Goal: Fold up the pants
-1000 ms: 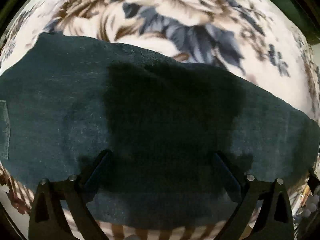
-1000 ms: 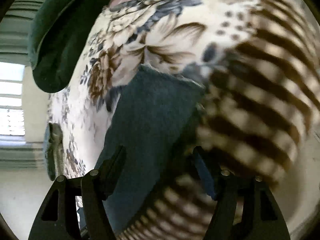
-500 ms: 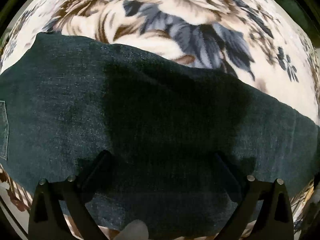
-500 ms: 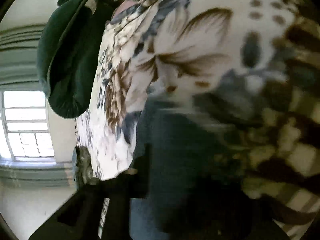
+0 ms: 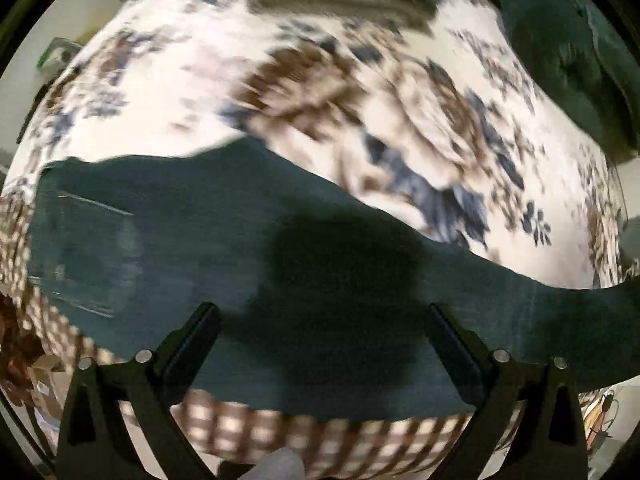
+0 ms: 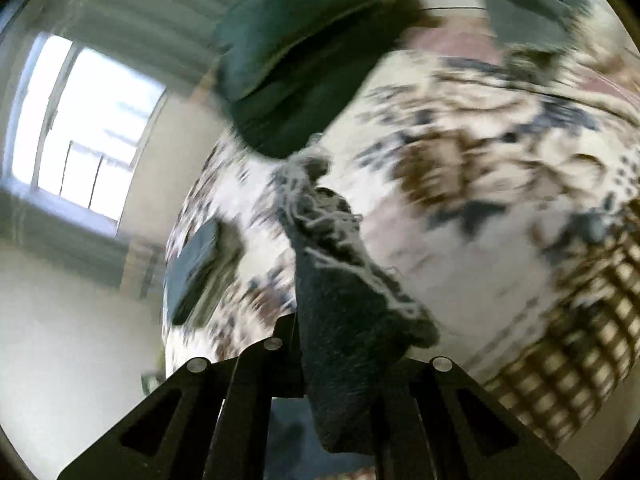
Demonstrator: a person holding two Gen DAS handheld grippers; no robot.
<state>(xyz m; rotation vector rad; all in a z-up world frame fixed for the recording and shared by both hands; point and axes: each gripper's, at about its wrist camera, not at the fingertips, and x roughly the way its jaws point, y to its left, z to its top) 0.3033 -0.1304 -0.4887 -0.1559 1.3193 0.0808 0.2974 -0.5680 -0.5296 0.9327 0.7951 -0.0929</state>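
Here the right claw [image 6: 340,364] pinches the pants' [image 6: 344,320] frayed hem.

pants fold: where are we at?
Early. Done: the dark pants lie spread flat across the floral bedspread. In hand: the right gripper is shut on the frayed leg hem, lifted. The left gripper hangs open above the fabric. Left: no fold is visible yet.
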